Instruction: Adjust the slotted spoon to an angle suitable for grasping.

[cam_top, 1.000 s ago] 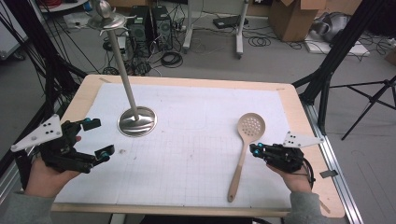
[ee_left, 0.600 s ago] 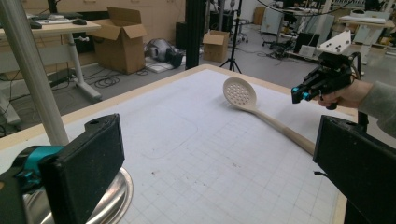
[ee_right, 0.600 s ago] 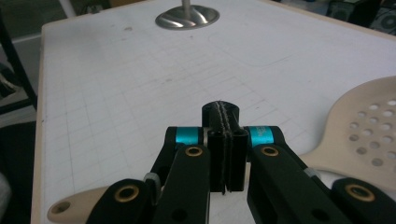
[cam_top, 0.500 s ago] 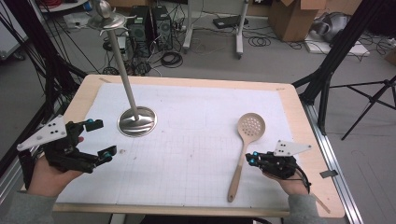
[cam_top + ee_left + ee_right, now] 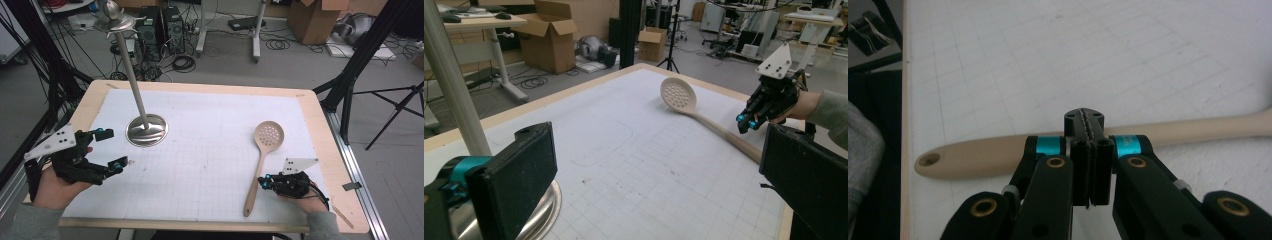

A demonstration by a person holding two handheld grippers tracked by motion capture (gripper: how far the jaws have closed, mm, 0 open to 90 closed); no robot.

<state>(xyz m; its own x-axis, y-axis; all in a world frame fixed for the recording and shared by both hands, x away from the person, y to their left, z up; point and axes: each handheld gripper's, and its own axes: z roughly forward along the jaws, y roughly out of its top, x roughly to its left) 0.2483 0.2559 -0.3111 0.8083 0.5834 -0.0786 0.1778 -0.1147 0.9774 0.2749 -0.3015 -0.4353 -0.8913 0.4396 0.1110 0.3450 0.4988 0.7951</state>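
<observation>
A cream slotted spoon (image 5: 261, 159) lies on the white gridded mat, bowl toward the far side, handle toward the near edge; it also shows as a spoon (image 5: 694, 111) and as a handle (image 5: 998, 152). My right gripper (image 5: 262, 181) is shut with nothing between its jaws, its tip just right of the handle's lower part. In the right gripper view the closed jaws of that gripper (image 5: 1084, 117) sit just in front of the handle. My left gripper (image 5: 111, 149) is open at the mat's left, near the steel stand's round base (image 5: 146, 130). Its pads (image 5: 519, 175) stand far apart.
The steel stand's pole (image 5: 131, 75) rises tilted from the base to a metal top piece (image 5: 113, 17). The wooden table edge (image 5: 330, 150) frames the mat. Beyond the table are cables, cardboard boxes and tripod legs on the floor.
My right gripper has sunk and slid toward the near edge along the spoon handle, staying shut. The left gripper has stayed in place.
</observation>
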